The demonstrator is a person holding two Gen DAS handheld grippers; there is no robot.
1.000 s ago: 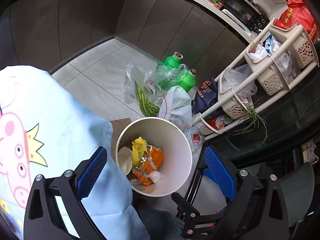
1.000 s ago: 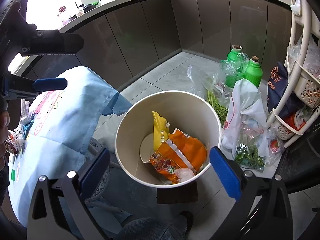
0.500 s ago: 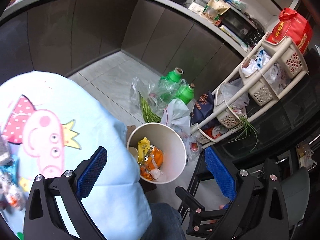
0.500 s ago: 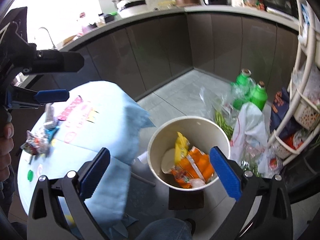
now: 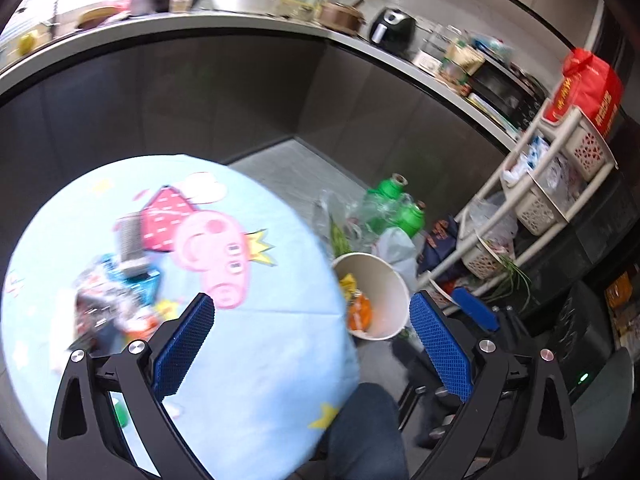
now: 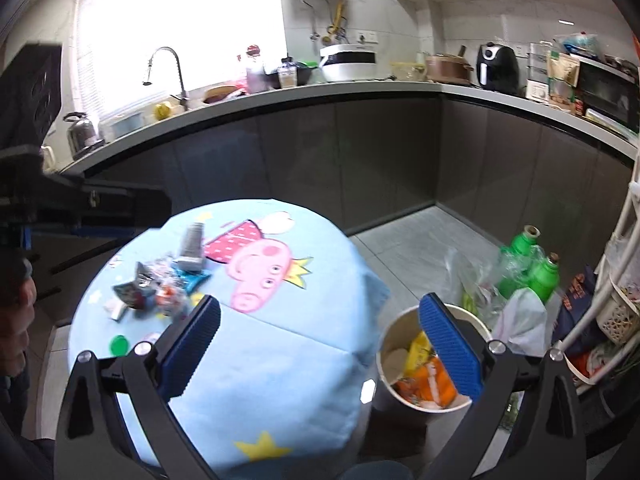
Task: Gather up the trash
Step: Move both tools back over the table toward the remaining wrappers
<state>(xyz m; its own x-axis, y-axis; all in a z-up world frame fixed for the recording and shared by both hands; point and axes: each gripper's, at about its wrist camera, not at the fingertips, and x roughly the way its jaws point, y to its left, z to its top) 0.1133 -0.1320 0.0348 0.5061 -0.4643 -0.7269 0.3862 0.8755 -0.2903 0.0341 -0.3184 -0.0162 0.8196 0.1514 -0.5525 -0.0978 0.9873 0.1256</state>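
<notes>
Change: both grippers have swung up from the bin (image 6: 430, 364) toward the surface (image 6: 288, 352).
Fingers: left gripper (image 5: 312, 344) and right gripper (image 6: 320, 346) wide, empty.
Trash: wrappers (image 6: 160, 288) left on surface.
Next: likely another pickup.

In the left wrist view, the wrappers (image 5: 116, 300) on the blue tablecloth (image 5: 248, 344) are showing only as blur. The tablecloth's edge is hiding part of the trash bin (image 5: 380, 300) beside it. In the right wrist view, the right finger (image 6: 448, 352) is covering part of the bin's contents (image 6: 424, 376).
</notes>
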